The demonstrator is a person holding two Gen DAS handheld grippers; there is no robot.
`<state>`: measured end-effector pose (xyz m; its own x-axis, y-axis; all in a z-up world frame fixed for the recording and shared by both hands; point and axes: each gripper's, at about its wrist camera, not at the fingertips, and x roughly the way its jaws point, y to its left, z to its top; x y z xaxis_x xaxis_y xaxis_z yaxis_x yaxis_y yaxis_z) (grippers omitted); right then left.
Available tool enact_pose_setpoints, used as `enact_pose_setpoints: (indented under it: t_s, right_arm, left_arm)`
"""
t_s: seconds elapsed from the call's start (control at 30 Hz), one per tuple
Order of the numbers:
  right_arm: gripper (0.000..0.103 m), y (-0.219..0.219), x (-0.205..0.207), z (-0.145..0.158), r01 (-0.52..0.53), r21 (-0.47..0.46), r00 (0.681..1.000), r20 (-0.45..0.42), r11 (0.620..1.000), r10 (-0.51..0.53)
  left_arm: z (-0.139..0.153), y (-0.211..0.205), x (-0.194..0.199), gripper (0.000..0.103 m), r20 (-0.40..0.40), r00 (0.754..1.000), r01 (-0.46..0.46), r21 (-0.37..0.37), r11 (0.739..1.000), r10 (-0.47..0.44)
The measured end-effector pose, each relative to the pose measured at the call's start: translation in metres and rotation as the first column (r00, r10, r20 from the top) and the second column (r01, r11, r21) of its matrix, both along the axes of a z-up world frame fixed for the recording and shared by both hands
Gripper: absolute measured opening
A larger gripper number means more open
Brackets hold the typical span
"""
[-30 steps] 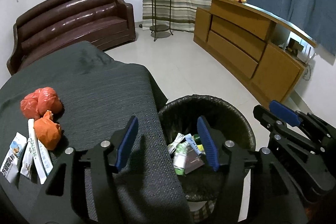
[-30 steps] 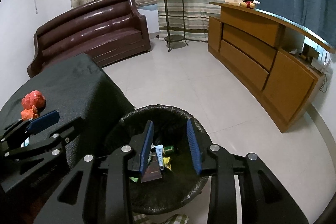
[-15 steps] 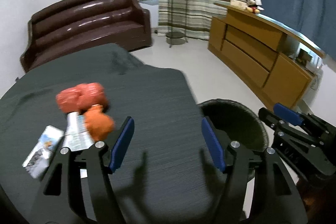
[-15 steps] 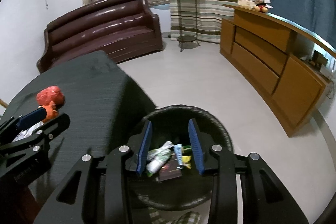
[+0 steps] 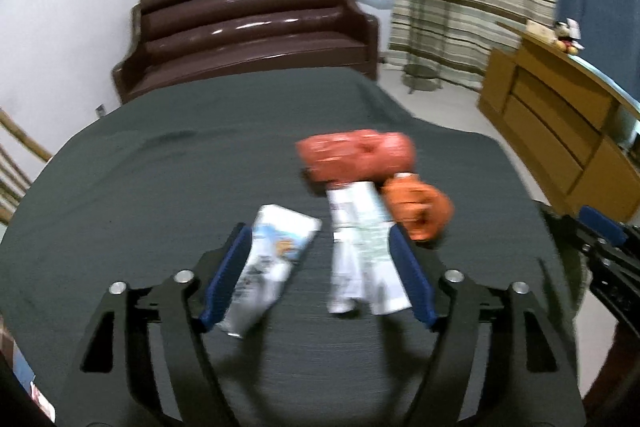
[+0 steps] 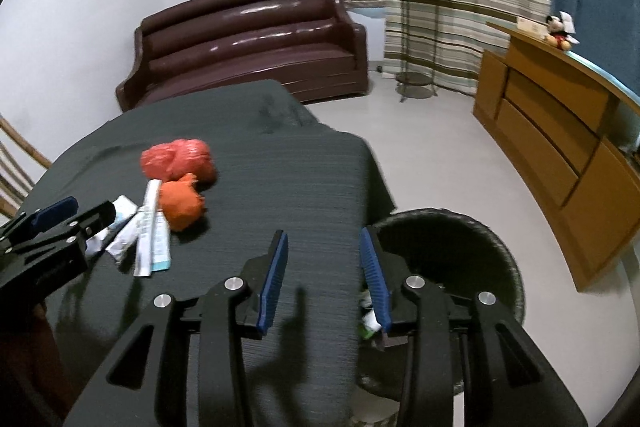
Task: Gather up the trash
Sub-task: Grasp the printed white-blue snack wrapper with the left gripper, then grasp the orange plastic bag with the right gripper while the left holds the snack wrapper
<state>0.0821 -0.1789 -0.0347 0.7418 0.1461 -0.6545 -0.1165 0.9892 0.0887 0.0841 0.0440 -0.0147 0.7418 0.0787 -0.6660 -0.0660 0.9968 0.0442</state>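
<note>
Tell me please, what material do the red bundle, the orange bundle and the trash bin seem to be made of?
Red bundle: probably thin plastic bag, crumpled and slightly glossy. Orange bundle: likely the same film, wrinkled with a twisted top. Trash bin: seemingly dark woven wicker, judging by its textured wall.

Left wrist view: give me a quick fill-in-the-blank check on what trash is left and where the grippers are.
1. The red crumpled bag and the orange crumpled bag lie on the dark ____ cloth of the table.
2. Both jaws of the left gripper stand ____, with nothing pressed between them.
3. The white wrappers lie just in front of the ____ gripper.
4. The black trash bin stands on the floor near the ____ gripper.

Missing words: grey; open; left; right
</note>
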Motion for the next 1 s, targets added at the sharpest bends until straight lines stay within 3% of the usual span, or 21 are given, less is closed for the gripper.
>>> enact_pose_setpoints:
  t_s: [0.2, 0.47, 0.63, 0.7, 0.73, 1.0]
  right_arm:
    - [0.039, 0.026, 0.004, 0.0, -0.045, -0.008, 0.999, -0.006, 0.999, 0.045]
    - [0.04, 0.047, 0.015, -0.001, -0.08, -0.014, 0.997, -0.025, 0.997, 0.08]
    - [0.04, 0.061, 0.02, 0.001, -0.101, -0.015, 0.995, -0.024, 0.995, 0.101]
    - [0.04, 0.065, 0.022, 0.003, -0.111, -0.013, 0.994, -0.022, 0.994, 0.11]
    - [0.04, 0.068, 0.024, 0.003, -0.117, -0.011, 0.993, -0.022, 0.993, 0.117]
    - [0.043, 0.087, 0.035, 0.004, -0.156, -0.005, 0.987, -0.028, 0.988, 0.156]
  left_arm:
    - [-0.015, 0.027, 0.011, 0.072, -0.061, 0.997, -0.035, 0.013, 0.999, 0.036]
    - [-0.029, 0.038, 0.028, 0.072, -0.16, 0.987, -0.007, -0.048, 0.999, -0.001]
    - [-0.034, 0.047, 0.03, 0.053, -0.186, 0.982, 0.008, -0.071, 0.997, -0.021]
    - [-0.034, 0.047, 0.029, 0.042, -0.179, 0.983, 0.018, -0.069, 0.997, -0.031]
    - [-0.035, 0.048, 0.028, 0.032, -0.174, 0.984, 0.023, -0.069, 0.997, -0.034]
    - [-0.029, 0.062, 0.018, 0.031, -0.129, 0.991, -0.001, -0.113, 0.994, -0.014]
